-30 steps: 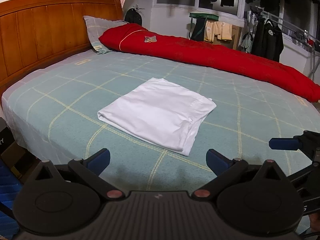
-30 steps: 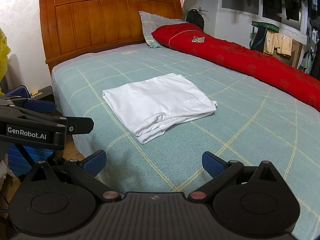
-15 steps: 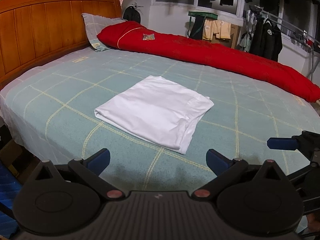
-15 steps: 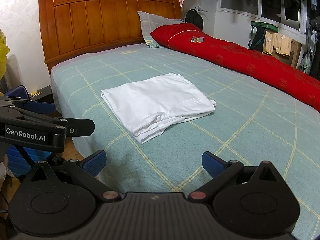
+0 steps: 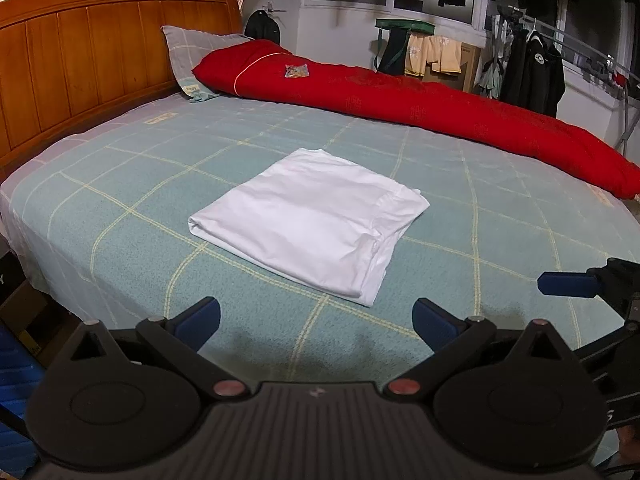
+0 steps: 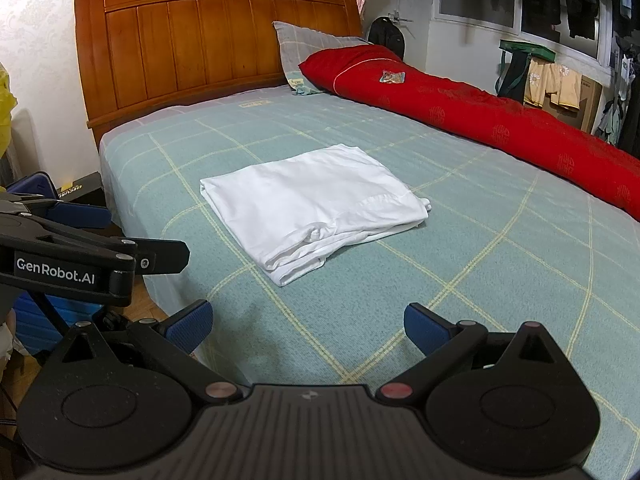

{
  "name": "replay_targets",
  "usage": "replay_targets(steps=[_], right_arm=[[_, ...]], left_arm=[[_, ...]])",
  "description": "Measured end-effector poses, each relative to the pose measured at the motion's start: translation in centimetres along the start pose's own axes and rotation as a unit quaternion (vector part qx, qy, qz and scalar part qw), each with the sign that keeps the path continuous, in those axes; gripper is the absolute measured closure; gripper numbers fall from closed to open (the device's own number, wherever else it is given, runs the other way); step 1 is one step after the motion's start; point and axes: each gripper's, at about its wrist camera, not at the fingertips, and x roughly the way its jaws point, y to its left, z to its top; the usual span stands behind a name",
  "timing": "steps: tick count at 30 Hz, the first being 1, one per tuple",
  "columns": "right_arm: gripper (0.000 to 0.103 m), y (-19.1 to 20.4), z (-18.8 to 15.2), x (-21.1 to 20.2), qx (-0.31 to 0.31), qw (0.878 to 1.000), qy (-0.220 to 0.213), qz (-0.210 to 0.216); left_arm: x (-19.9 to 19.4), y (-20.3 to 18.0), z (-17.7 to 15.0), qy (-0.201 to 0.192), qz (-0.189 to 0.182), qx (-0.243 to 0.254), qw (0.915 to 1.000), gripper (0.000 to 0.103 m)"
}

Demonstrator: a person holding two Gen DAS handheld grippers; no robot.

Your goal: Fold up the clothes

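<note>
One white garment (image 5: 308, 220) lies folded into a flat rectangle near the middle of the bed (image 5: 120, 184), on the pale green bedspread with its yellow grid lines. From the right wrist view I see the stacked layers at its near edge, a little loose and rumpled at one corner, while the top face is smooth. Nothing touches it.

My left gripper (image 5: 316, 318) hangs above the near edge of the bed, short of the garment, its blue-padded fingers spread wide with nothing between them. My right gripper (image 6: 308, 322) sits likewise over the bedspread, its jaws apart and empty. In the right view I see the left gripper's black body off to the left, beside the bed's edge; in the left view one blue fingertip of the right gripper shows at the right margin.

Farther out, a long red quilt (image 5: 420, 100) lies along the far side of the bed, its end resting against a grey checked pillow (image 5: 188, 48) at the wooden headboard (image 6: 200, 44). Clothes hang on a rack (image 5: 532, 68) beyond the bed, by the window.
</note>
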Motion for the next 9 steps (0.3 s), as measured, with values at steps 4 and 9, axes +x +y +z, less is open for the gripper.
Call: replay_targets(steps=[4,9], right_arm=[[0.0,0.03,-0.05,0.04,0.0,1.0,0.0,0.0],[0.0,0.07,-0.05,0.02,-0.002,1.0,-0.001,-0.003]], left_arm=[[0.07,0.03,-0.01,0.001,0.0,0.0,1.0,0.001],[0.05,0.04,-0.06,0.0,0.0,0.0,1.0,0.001]])
